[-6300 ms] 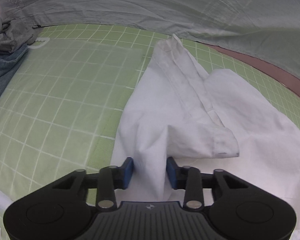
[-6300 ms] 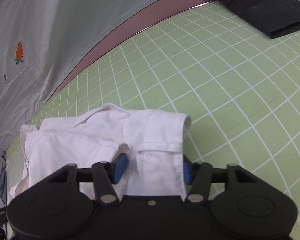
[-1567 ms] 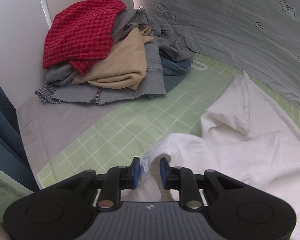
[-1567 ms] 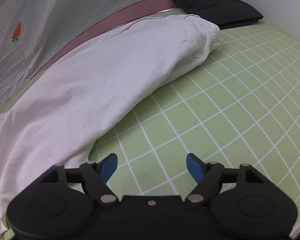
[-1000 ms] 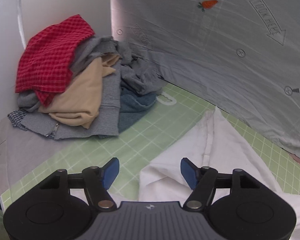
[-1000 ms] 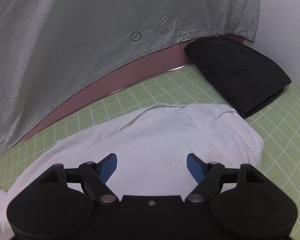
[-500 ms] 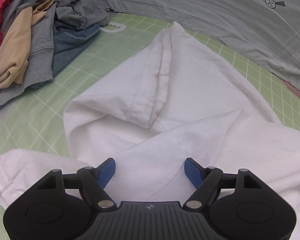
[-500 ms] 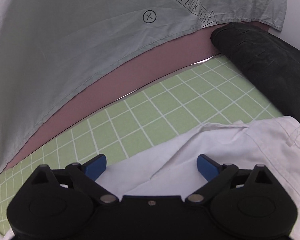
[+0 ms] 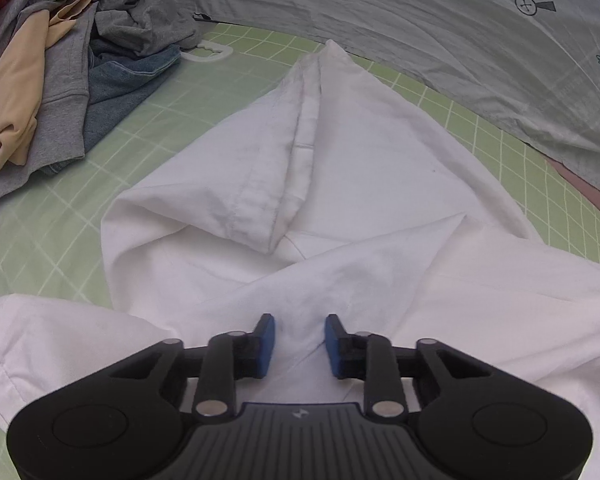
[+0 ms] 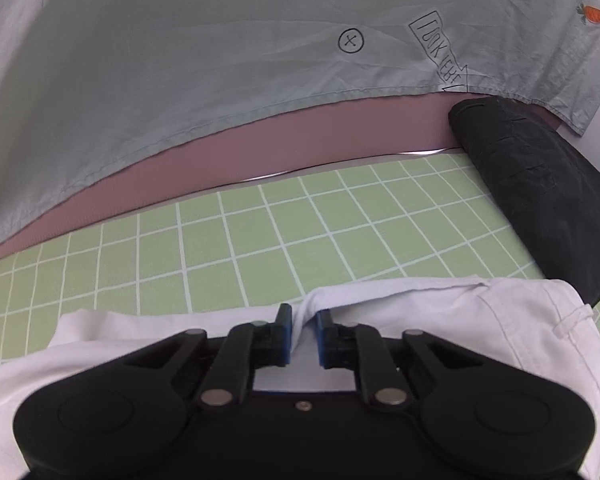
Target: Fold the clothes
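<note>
The white trousers lie rumpled on the green grid mat, near me. My left gripper sits over them, pads apart around a raised fold, while my right gripper is pinched onto their far edge. A clothes pile sits far left and a black folded garment far right.

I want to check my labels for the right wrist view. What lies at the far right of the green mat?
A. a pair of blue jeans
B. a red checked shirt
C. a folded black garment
C: a folded black garment lies at the right edge of the green mat, behind the white garment.
</note>
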Demonstrator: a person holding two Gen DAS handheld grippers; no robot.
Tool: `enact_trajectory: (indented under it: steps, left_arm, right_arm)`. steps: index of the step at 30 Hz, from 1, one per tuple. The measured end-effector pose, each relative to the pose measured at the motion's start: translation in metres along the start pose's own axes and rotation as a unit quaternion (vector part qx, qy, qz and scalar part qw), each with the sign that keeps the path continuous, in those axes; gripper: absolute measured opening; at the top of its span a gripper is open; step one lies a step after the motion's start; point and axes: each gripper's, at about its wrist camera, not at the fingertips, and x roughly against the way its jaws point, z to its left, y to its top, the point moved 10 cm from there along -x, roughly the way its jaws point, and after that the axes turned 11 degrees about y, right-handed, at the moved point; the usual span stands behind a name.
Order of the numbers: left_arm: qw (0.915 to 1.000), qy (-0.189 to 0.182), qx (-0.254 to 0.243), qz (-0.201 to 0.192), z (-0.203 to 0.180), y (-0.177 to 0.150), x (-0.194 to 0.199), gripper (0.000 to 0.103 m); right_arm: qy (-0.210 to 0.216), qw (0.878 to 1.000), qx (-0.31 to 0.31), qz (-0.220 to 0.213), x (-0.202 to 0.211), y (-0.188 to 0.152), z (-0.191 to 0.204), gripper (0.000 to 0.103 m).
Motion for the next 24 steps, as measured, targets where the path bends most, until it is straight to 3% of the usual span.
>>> enact_trajectory:
  steps: [3, 7, 11, 15, 20, 22, 24]
  left_arm:
    - [0.9997, 0.021, 0.003, -0.008, 0.009, 0.001, 0.004, 0.000]
    - [0.9995, 0.010, 0.031, -0.007, 0.028, -0.004, 0.013, 0.000]
    - [0.9989, 0.004, 0.046, -0.013, 0.046, -0.015, 0.024, 0.000]
    - [0.9978, -0.009, 0.064, -0.014, 0.064, -0.035, 0.037, 0.000]
    - [0.9966, -0.031, 0.074, -0.019, 0.077, -0.051, 0.049, 0.002]
    - [0.9974, -0.032, 0.058, -0.027, 0.077, -0.053, 0.053, 0.012]
    - [0.9982, -0.032, 0.033, -0.038, 0.073, -0.055, 0.056, 0.033]
  right_arm:
    - [0.011, 1.000, -0.007, -0.020, 0.017, 0.000, -0.004, 0.005]
    - [0.003, 0.998, 0.020, -0.053, 0.058, -0.005, -0.004, 0.004]
    - [-0.001, 0.997, 0.010, -0.076, 0.104, -0.024, -0.015, 0.004]
    - [-0.018, 0.996, -0.027, -0.085, 0.150, -0.068, -0.040, 0.004]
    - [-0.038, 0.997, -0.050, -0.040, 0.183, -0.146, -0.071, 0.004]
    - [-0.044, 0.998, -0.048, -0.013, 0.189, -0.176, -0.079, 0.004]
    - [-0.041, 0.998, -0.057, 0.005, 0.190, -0.197, -0.082, 0.004]
